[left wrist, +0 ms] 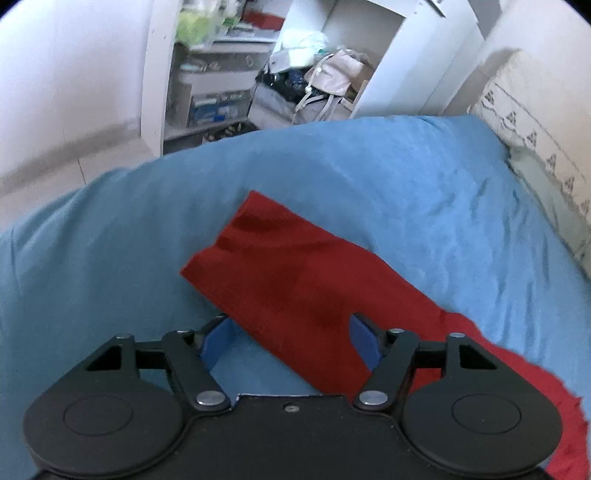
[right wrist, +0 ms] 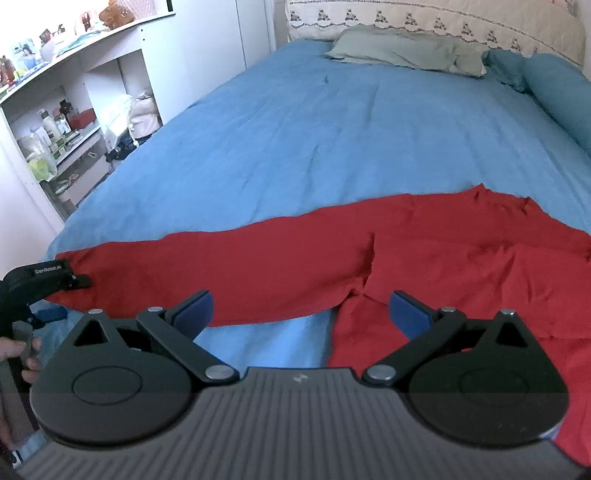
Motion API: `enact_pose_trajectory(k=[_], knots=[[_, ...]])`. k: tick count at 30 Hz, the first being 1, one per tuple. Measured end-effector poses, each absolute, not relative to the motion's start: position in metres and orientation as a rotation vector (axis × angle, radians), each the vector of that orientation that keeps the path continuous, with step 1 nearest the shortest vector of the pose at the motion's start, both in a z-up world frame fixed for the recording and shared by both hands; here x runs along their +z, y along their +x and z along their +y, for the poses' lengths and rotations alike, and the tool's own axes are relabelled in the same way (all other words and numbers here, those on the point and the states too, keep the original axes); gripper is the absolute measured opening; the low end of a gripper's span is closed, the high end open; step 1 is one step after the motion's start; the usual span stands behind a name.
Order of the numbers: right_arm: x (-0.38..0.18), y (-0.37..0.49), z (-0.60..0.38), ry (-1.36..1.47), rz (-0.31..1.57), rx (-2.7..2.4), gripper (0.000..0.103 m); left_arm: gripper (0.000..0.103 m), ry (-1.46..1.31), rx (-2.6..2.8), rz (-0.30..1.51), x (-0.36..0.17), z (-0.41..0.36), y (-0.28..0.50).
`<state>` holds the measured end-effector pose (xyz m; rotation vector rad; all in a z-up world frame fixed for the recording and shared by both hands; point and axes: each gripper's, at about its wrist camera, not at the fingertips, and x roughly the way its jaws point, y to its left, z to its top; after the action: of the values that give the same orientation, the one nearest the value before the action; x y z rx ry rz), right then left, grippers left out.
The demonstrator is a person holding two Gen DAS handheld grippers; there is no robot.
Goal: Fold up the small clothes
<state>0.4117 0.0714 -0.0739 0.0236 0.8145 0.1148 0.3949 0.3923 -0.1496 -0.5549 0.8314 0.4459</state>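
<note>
A red cloth garment with a long sleeve (right wrist: 424,251) lies spread on the blue bed cover (right wrist: 314,129), its sleeve stretching left toward the bed's near left edge. The left tool (left wrist: 288,332) stands spread, its blue fingers either side of the sleeve end, which drapes over the right finger. The right tool (right wrist: 301,308) is spread too, low over the garment's near edge beside the underarm. A pale green pillow (right wrist: 402,50) rests far off.

My left camera faces the shelves (left wrist: 207,85), my right the headboard (right wrist: 436,22); both sit close above the red garment (left wrist: 295,280) (right wrist: 406,251).
</note>
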Motion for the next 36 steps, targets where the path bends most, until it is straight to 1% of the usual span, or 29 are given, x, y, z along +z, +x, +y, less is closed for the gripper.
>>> enact_pose_trajectory(k=[2, 3, 5, 6, 12, 16, 20, 25, 29, 32, 36], knots=[[-0.074, 0.411, 0.067, 0.024, 0.804, 0.107, 0.103, 0.041, -0.512, 0.473, 0.841, -0.15, 0.389, 0.4], [-0.074, 0.412, 0.065, 0.028, 0.802, 0.105, 0.103, 0.035, -0.506, 0.479, 0.842, -0.151, 0.389, 0.402], [-0.073, 0.412, 0.059, 0.045, 0.795, 0.098, 0.103, 0.009, -0.499, 0.494, 0.846, -0.151, 0.391, 0.406], [-0.073, 0.412, 0.056, 0.053, 0.792, 0.092, 0.103, 0.007, -0.495, 0.495, 0.851, -0.151, 0.391, 0.408], [-0.071, 0.411, 0.031, 0.086, 0.783, 0.074, 0.103, 0.006, -0.419, 0.53, 0.862, -0.133, 0.374, 0.416], [-0.069, 0.409, 0.007, 0.106, 0.769, 0.063, 0.103, 0.006, -0.332, 0.481, 0.82, -0.107, 0.344, 0.423], [-0.058, 0.405, -0.026, 0.136, 0.746, 0.039, 0.103, 0.006, -0.27, 0.398, 0.755, -0.072, 0.299, 0.43], [-0.034, 0.394, -0.082, 0.148, 0.7, -0.003, 0.103, 0.006, -0.231, 0.228, 0.672, -0.024, 0.206, 0.437], [-0.017, 0.38, -0.142, 0.147, 0.66, -0.061, 0.103, 0.006, -0.222, 0.053, 0.651, -0.006, 0.114, 0.439], [-0.012, 0.37, -0.19, 0.159, 0.648, -0.102, 0.103, 0.006, -0.209, -0.067, 0.675, -0.011, 0.044, 0.441], [-0.017, 0.358, -0.248, 0.183, 0.662, -0.142, 0.103, 0.006, -0.149, -0.165, 0.753, -0.053, -0.035, 0.444]])
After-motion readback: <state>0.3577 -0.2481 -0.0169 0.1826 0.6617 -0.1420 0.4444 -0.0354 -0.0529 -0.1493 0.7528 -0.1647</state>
